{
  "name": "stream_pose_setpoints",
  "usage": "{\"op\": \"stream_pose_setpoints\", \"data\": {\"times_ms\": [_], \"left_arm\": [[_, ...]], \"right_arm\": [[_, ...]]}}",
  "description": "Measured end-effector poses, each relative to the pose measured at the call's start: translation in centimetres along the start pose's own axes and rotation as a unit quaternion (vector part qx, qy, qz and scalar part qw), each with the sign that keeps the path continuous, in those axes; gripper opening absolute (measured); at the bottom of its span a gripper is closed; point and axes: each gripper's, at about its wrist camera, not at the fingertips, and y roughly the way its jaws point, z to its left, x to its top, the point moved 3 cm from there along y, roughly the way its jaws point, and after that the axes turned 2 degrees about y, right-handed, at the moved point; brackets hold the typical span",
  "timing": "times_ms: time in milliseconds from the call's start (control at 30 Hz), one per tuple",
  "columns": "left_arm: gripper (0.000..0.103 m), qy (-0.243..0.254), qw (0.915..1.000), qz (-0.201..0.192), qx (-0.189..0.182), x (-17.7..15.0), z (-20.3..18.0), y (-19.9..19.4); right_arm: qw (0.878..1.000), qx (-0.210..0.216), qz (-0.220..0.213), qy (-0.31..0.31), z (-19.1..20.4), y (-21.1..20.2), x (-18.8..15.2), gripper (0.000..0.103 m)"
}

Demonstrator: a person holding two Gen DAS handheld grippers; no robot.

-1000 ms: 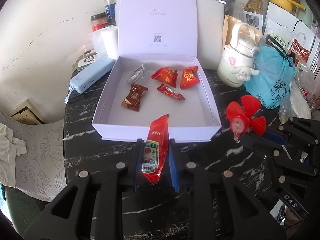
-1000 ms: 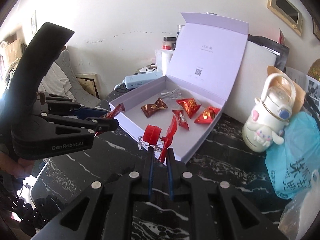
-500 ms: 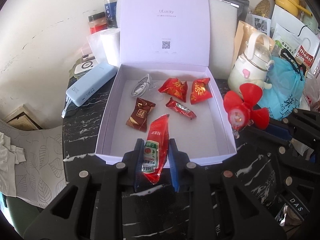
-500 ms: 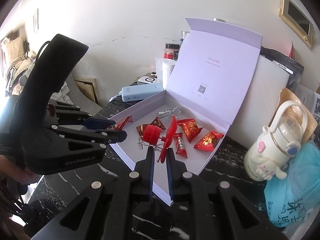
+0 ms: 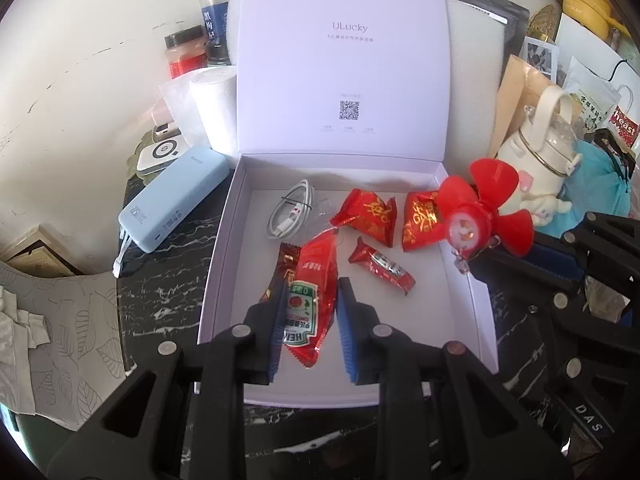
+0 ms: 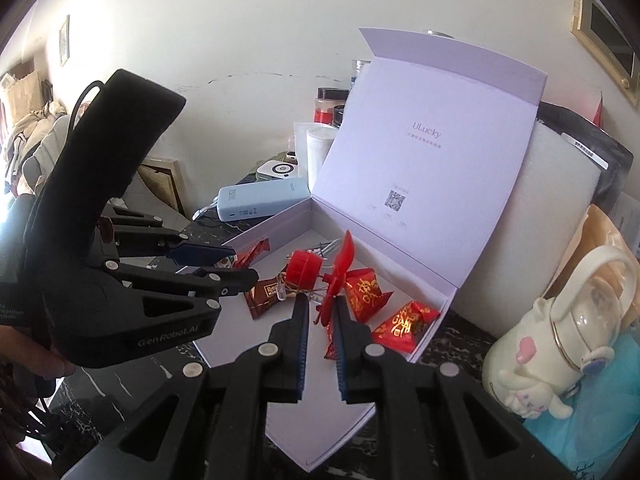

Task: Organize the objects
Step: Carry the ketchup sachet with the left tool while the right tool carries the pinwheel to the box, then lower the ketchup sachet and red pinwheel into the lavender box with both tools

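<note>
Two grippers hang over the open box (image 5: 224, 280), which sits on a dark marbled worktop (image 5: 168, 272). The left gripper (image 5: 308, 312) has its fingers closed on a ketchup sachet (image 5: 310, 300), held above the box's near left part, over a brown candy (image 6: 266, 294) that shows more fully from the right wrist. The right gripper (image 6: 320, 320) pinches one blade of a red fan (image 6: 340, 276), holding it over the box's right side, just inside the right wall.

On the box floor lie a white cable (image 5: 290, 210) toward the far left corner, two red gold-printed candies (image 5: 368, 212) along the far right, and a slim red candy (image 5: 382, 266) near the middle. The near half of the floor is bare. The lid (image 5: 344, 60) stands upright at the far edge.

Left of the box a blue power bank (image 5: 176, 204) lies close to its wall; the strip of worktop between them is narrow. To the right, a white kettle (image 6: 560, 344) and a blue bag (image 5: 592, 196) crowd the right edge. Jars (image 5: 186, 54) and a paper roll (image 5: 212, 108) stand behind the power bank.

Only the right wrist view shows the left gripper from the side, with a hand (image 6: 40, 360) at its grip.
</note>
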Motion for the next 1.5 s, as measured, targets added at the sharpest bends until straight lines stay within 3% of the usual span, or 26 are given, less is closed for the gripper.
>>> {"op": "stream_pose_setpoints", "data": {"times_ms": [833,1133,1500], "left_arm": [[0.023,0.021,0.9989,0.03,0.029,4.6,0.5,8.5],[0.023,0.025,0.9986,0.039,0.027,4.7,0.3,10.3],[0.023,0.026,0.9984,0.044,0.026,4.2,0.1,10.7]], "right_arm": [[0.999,-0.001,0.05,0.014,-4.0,8.9,1.3,0.011],[0.997,-0.017,0.071,0.013,-4.8,11.3,0.8,0.011],[0.996,-0.006,0.09,0.014,-5.8,12.8,0.4,0.011]]}}
